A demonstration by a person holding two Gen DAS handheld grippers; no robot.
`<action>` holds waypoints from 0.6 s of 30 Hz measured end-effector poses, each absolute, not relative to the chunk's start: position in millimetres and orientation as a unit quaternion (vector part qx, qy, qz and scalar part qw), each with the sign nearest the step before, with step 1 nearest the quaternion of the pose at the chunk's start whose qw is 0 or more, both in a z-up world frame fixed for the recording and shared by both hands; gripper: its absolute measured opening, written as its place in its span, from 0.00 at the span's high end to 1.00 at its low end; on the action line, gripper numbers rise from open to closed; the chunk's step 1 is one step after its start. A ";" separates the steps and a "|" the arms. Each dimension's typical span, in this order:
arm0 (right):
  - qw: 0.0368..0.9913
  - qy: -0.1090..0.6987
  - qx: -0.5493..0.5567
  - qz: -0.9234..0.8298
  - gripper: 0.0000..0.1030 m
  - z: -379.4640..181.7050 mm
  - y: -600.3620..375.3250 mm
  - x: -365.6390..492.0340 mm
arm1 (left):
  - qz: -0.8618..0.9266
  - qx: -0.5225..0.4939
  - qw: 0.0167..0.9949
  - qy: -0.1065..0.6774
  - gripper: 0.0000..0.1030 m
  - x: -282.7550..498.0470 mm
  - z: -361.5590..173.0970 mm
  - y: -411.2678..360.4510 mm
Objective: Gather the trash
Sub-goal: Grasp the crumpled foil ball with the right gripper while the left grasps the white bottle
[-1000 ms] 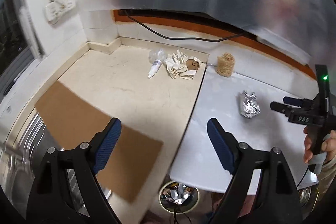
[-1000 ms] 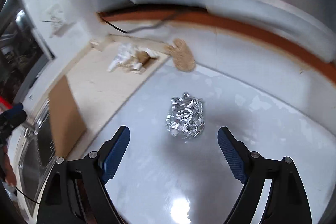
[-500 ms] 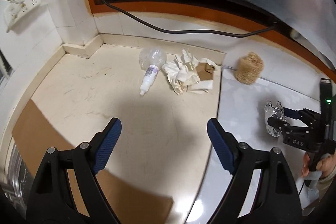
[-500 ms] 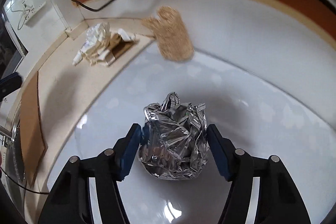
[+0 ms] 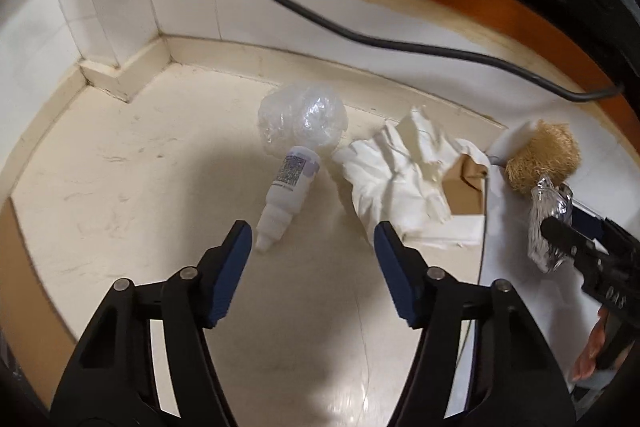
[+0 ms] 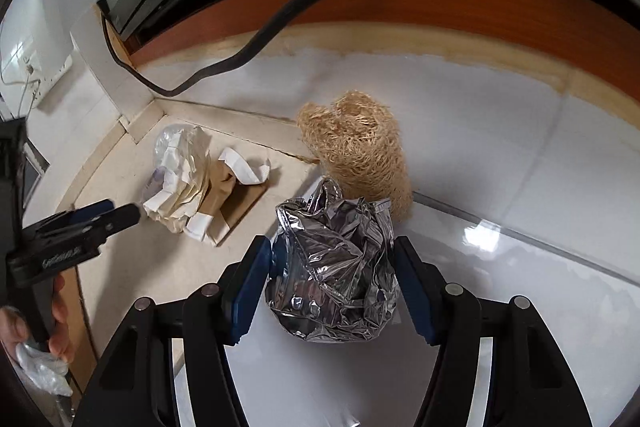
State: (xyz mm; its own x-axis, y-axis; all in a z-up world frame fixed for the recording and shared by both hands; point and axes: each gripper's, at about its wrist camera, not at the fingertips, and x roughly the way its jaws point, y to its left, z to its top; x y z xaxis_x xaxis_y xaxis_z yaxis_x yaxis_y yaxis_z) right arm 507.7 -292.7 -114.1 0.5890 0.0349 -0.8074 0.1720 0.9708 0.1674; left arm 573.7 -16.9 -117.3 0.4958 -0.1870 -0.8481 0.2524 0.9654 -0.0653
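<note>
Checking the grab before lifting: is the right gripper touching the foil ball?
Touching. In the right wrist view the right gripper has both blue pads pressed against the sides of the crumpled foil ball, with no gap visible on either side.

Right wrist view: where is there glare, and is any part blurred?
Right wrist view: bright glare on the white counter right of the foil ball; the foil is sharp, the dark frame above smeared. Left wrist view: soft glare on the cream counter, shadow behind the small bottle.
</note>
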 end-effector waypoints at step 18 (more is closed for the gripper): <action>0.895 0.421 0.141 -0.031 0.39 -119.5 -288.0 503.3 | -0.107 -0.029 0.867 0.486 0.57 601.6 -132.7 12.8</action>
